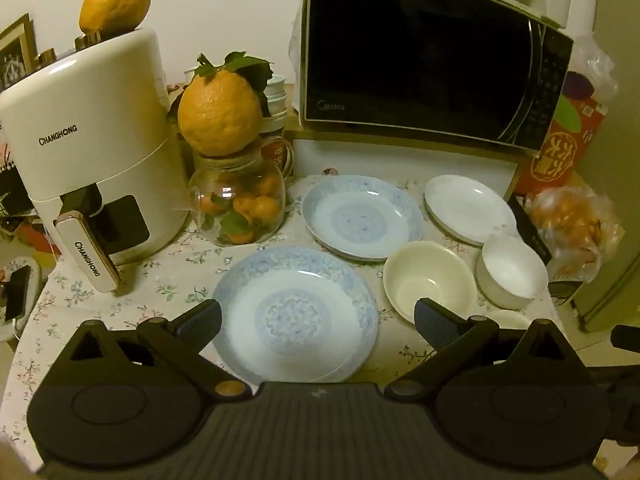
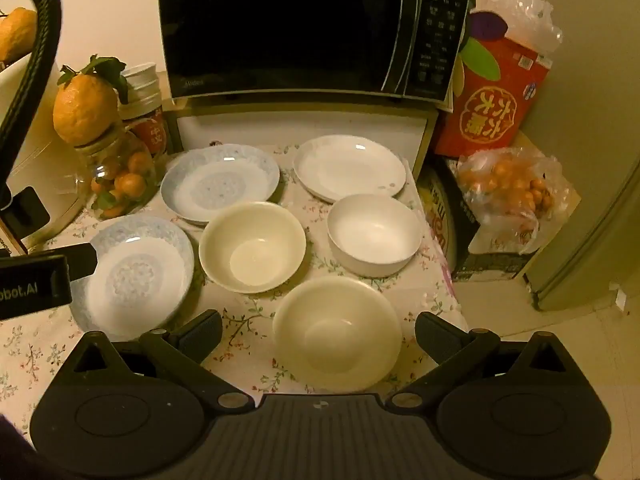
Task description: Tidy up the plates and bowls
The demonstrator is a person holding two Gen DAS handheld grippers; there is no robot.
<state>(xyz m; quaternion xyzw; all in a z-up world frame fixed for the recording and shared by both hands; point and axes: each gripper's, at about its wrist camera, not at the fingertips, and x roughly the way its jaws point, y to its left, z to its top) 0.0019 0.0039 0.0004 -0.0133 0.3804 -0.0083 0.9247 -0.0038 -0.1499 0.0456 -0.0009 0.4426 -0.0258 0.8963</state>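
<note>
On the floral tablecloth lie two blue-patterned plates, a near one [image 1: 294, 314] [image 2: 134, 276] and a far one [image 1: 362, 218] [image 2: 220, 182], and a white plate [image 1: 470, 208] [image 2: 350, 168]. There are two cream bowls, one in the middle [image 1: 428, 280] [image 2: 252, 246] and one near [image 2: 338, 330], and a white bowl [image 1: 512, 270] [image 2: 374, 234]. My left gripper [image 1: 318, 326] is open above the near blue plate; it also shows in the right wrist view [image 2: 82, 260]. My right gripper [image 2: 318, 332] is open above the near cream bowl.
A white air fryer [image 1: 86, 148] stands at the left. Beside it is a glass jar of small oranges [image 1: 240, 200] with a big citrus on top. A black microwave [image 1: 420, 52] stands on a shelf behind. A red box [image 2: 492, 96] and a bag of oranges [image 2: 508, 192] are at the right.
</note>
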